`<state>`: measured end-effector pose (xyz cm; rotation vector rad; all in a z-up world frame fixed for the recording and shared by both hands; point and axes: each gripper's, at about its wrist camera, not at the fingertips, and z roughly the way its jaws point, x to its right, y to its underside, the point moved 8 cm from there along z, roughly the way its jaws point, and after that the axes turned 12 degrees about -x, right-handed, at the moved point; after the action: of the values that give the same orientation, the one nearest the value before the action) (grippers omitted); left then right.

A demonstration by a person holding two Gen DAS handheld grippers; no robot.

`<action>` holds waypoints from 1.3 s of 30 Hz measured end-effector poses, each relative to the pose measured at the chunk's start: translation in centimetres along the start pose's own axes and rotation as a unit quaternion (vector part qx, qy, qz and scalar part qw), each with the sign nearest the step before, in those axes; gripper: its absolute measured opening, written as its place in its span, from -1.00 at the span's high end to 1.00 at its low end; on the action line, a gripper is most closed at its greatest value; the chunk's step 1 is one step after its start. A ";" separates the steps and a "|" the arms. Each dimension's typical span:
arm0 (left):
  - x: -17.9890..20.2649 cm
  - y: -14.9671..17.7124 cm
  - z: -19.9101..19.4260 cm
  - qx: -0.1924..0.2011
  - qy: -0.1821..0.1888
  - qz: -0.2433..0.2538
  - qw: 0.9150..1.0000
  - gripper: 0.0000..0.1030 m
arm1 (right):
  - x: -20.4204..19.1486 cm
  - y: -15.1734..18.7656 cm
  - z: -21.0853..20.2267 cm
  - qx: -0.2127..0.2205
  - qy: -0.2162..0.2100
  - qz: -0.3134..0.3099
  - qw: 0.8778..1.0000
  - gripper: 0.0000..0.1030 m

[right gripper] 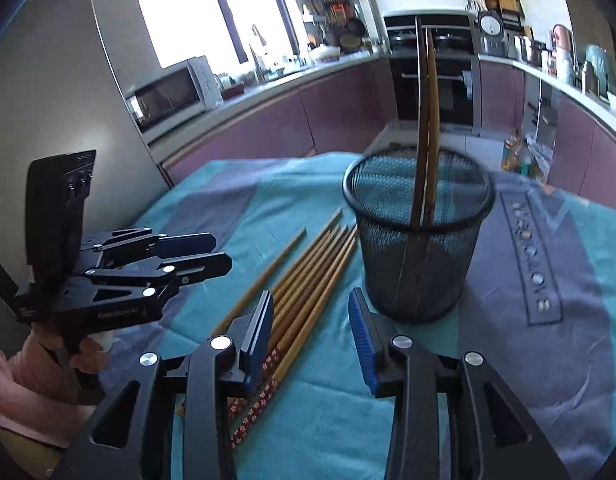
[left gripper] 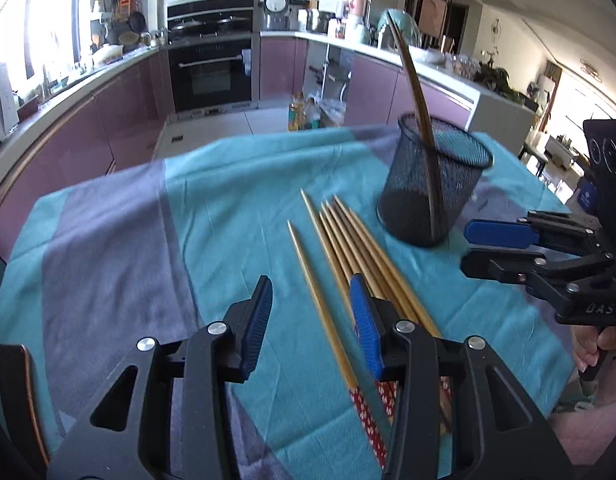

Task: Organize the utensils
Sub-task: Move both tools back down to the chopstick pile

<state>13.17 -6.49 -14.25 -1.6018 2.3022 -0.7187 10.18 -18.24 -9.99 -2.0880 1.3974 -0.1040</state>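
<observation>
Teal and grey cloth [left gripper: 227, 208] is covering the tabletop, and everything is lying or standing on it. Black mesh cup [right gripper: 418, 236] is standing upright toward the far right of the cloth, holding two chopsticks [right gripper: 426, 128] that are leaning up out of its rim.

Beside the cup, toward the left, a bundle of bamboo chopsticks [left gripper: 360, 248] is lying flat with tips pointing away, and one single chopstick [left gripper: 316, 300] is lying slightly apart on the bundle's left.

Left gripper [left gripper: 312, 320] is hovering with its fingers [left gripper: 257, 320] spread wide and holding nothing; in the left wrist view the single chopstick is showing in the gap between them, while the right-hand finger is overlapping the bundle.

Right gripper [right gripper: 312, 332] is likewise gaping wide and empty; in its own view the left-hand finger [right gripper: 259, 336] is overlapping the patterned ends of the bundle, and the cup is standing just beyond the right-hand finger.
</observation>
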 end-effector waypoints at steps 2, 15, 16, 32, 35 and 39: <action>0.2 0.7 0.8 -0.011 0.001 0.000 1.000 0.22 | -0.2 0.5 0.9 -0.013 0.002 0.004 1.000 0.28; 1.4 1.2 3.0 -0.036 -0.002 -0.002 0.999 0.25 | -1.1 1.6 3.4 -0.041 0.026 0.004 0.999 0.28; 1.5 1.2 3.1 -0.037 -0.001 -0.002 0.999 0.25 | -1.2 1.7 3.6 -0.042 0.029 0.003 0.999 0.28; 1.9 1.1 4.1 -0.056 -0.017 0.009 0.998 0.43 | -0.7 1.8 4.2 -0.060 0.071 -0.013 0.996 0.29; 2.0 1.0 4.2 -0.057 -0.016 0.011 0.998 0.43 | -0.5 1.9 4.3 -0.065 0.080 -0.017 0.995 0.30; 1.9 0.7 4.4 -0.060 -0.014 0.007 0.998 0.43 | -0.6 1.7 4.6 -0.067 0.094 -0.027 0.993 0.31</action>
<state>13.94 -9.20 -18.20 -1.6325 2.3753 -0.5612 10.29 -16.09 -14.44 -2.2764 1.4931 -0.2400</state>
